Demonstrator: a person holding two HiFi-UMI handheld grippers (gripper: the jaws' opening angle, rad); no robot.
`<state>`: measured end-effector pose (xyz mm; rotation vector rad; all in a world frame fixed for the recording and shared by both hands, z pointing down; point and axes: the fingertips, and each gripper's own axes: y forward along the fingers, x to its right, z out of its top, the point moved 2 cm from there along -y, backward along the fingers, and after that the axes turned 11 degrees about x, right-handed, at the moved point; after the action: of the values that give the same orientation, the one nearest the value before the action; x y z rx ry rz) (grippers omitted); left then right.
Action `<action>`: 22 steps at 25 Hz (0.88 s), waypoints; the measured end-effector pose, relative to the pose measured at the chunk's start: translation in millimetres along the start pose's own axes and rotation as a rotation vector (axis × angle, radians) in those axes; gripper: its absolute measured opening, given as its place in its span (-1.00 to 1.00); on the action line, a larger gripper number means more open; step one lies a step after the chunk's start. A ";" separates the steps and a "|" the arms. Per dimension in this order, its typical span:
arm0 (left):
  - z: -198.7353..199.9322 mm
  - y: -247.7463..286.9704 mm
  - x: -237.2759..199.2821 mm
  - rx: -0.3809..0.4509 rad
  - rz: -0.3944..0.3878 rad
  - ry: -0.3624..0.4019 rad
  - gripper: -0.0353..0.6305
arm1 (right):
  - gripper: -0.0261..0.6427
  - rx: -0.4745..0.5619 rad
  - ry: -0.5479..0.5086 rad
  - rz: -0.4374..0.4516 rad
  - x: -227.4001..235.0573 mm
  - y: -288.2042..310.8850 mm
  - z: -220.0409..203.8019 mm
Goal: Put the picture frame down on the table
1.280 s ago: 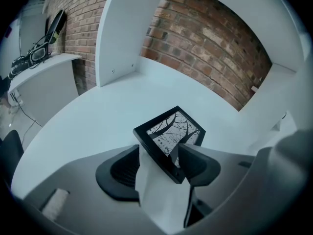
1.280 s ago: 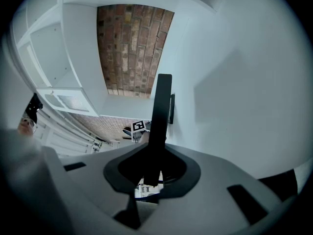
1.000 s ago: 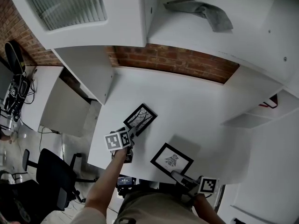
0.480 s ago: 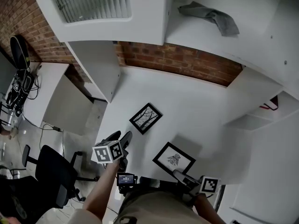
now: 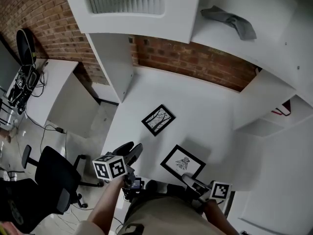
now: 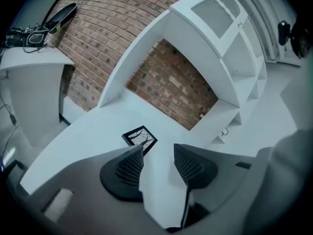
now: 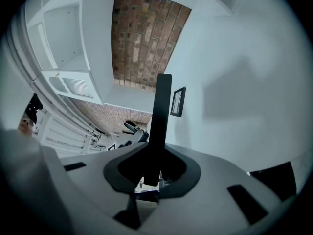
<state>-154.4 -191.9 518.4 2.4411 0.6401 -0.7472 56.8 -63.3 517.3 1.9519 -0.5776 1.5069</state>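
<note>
A grey cloth [image 5: 230, 19] lay crumpled on a white shelf [image 5: 274, 28] by the brick wall [image 5: 195, 65], and a black office chair [image 5: 54, 175] stood near a cable-strewn side desk [image 5: 54, 75].

The white table [image 5: 210, 111] is mostly bare, with open surface running from its middle back to the brick wall [image 5: 195, 62] and across to the right. A tree-print frame [image 5: 158, 119] lies flat left of centre, with room all round it. A second frame [image 5: 183, 163], clamped in the right gripper [image 5: 190, 181], takes up the near edge. A white side panel [image 5: 115, 67] closes off the left rear corner, and a white shelf unit [image 5: 259, 102] closes off the right side
</note>
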 end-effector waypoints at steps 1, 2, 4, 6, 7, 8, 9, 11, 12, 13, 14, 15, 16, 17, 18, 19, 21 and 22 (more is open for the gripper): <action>-0.7 -3.8 2.0 -0.001 -0.010 0.011 -0.33 | -0.79 0.000 -0.008 0.002 -1.9 0.3 -1.6; -1.4 -7.4 3.8 -0.002 -0.021 0.022 -0.35 | -0.79 0.000 -0.016 0.005 -4.1 0.7 -3.3; -2.9 -15.1 6.8 -0.008 -0.045 0.033 -0.43 | -0.79 0.002 -0.025 0.005 -7.9 0.5 -7.5; -3.6 -22.3 8.7 -0.010 -0.063 0.038 -0.47 | -0.79 0.005 -0.034 0.002 -10.4 -0.8 -11.3; -3.3 -25.4 9.6 -0.009 -0.071 0.043 -0.49 | -0.79 0.008 -0.038 0.002 -11.7 -1.1 -12.7; -2.9 -28.9 10.4 -0.006 -0.078 0.048 -0.53 | -0.79 0.012 -0.039 0.003 -13.0 -1.4 -14.8; -2.8 -33.1 11.0 -0.003 -0.085 0.053 -0.57 | -0.79 0.015 -0.040 0.004 -14.3 -1.6 -17.7; -3.4 -43.0 11.0 0.002 -0.097 0.067 -0.64 | -0.79 0.019 -0.046 0.012 -17.7 -1.4 -25.6; -3.7 -48.4 10.4 0.004 -0.101 0.073 -0.66 | -0.79 0.019 -0.050 0.016 -19.7 -1.1 -30.0; -3.8 -53.7 9.8 0.007 -0.105 0.077 -0.67 | -0.79 0.019 -0.052 0.018 -21.1 -1.2 -34.3; -3.6 -58.6 9.5 0.011 -0.109 0.079 -0.71 | -0.79 0.019 -0.053 0.017 -22.1 -1.5 -38.0; -3.1 -62.8 9.6 0.015 -0.115 0.080 -0.72 | -0.79 0.020 -0.054 0.015 -22.8 -1.9 -41.2; -2.6 -66.4 9.7 0.019 -0.120 0.081 -0.74 | -0.79 0.021 -0.054 0.016 -23.7 -2.0 -43.9; -2.3 -69.7 9.4 0.023 -0.122 0.084 -0.78 | -0.79 0.022 -0.055 0.019 -25.1 -1.7 -46.4; -2.1 -72.9 8.4 0.025 -0.121 0.087 -0.80 | -0.79 0.024 -0.056 0.022 -26.6 -1.5 -49.0; -2.1 -76.0 7.0 0.027 -0.119 0.088 -0.82 | -0.79 0.026 -0.057 0.024 -27.8 -1.6 -51.7; -2.2 -80.8 5.6 0.032 -0.122 0.086 -0.84 | -0.79 0.030 -0.061 0.023 -29.3 -2.9 -56.3; -2.2 -82.4 5.9 0.035 -0.127 0.086 -0.85 | -0.79 0.033 -0.063 0.022 -29.6 -3.6 -58.3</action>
<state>-195.4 -126.1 489.8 2.4939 0.8287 -0.7117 10.4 -21.2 498.3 2.0302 -0.6067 1.4816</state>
